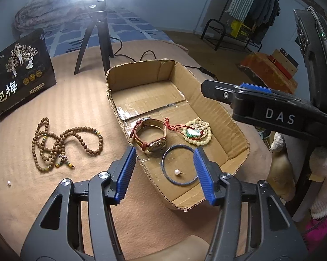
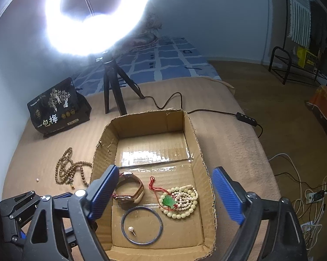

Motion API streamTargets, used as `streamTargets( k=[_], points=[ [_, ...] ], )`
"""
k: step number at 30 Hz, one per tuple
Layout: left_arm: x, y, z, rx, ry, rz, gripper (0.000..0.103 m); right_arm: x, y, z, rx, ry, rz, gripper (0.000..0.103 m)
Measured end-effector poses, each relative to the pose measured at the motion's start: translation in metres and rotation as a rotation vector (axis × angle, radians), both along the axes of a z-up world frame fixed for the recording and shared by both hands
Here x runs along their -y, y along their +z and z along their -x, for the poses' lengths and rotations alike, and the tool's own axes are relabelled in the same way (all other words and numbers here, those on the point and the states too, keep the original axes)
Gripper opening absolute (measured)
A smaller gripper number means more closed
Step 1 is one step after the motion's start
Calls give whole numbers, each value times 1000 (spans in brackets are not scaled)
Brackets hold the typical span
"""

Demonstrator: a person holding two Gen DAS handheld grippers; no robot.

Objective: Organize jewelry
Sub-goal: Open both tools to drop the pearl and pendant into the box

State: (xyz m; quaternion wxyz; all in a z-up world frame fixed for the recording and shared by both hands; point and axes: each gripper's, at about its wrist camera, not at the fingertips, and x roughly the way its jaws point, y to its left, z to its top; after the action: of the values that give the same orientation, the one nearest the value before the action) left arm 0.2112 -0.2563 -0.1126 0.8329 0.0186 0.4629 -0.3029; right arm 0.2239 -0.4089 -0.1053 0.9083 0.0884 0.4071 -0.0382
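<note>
Cardboard box holds a watch, bangle, pearl stud and pale beads, beneath both grippers' wide, empty fingers.

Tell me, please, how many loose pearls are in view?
2: one pearl lies in the box, inside the bangle; the other pearl lies on the bed, left of the brown beads. None seem hidden.

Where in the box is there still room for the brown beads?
The far half of the cardboard box is bare, behind the watch. The near end is crowded: watch, pale bead necklace, blue bangle around a pearl.
</note>
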Motion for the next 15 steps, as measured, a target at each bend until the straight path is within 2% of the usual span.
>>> streamTargets(
  k=[3, 6, 11, 15],
  points=[
    [-1, 0, 0, 2, 2, -5, 57, -2, -1, -1, -7, 5, 5, 93],
    [-2, 1, 2, 10, 6, -8, 62, -3, -2, -1, -9, 8, 7, 93],
    [-5, 3, 2, 15, 15, -9, 63, -4, 0, 0, -3, 7, 3, 93],
    [-8, 5, 4, 20, 15, -13, 63, -6, 1, 1, 8, 6, 11, 102]
  ],
)
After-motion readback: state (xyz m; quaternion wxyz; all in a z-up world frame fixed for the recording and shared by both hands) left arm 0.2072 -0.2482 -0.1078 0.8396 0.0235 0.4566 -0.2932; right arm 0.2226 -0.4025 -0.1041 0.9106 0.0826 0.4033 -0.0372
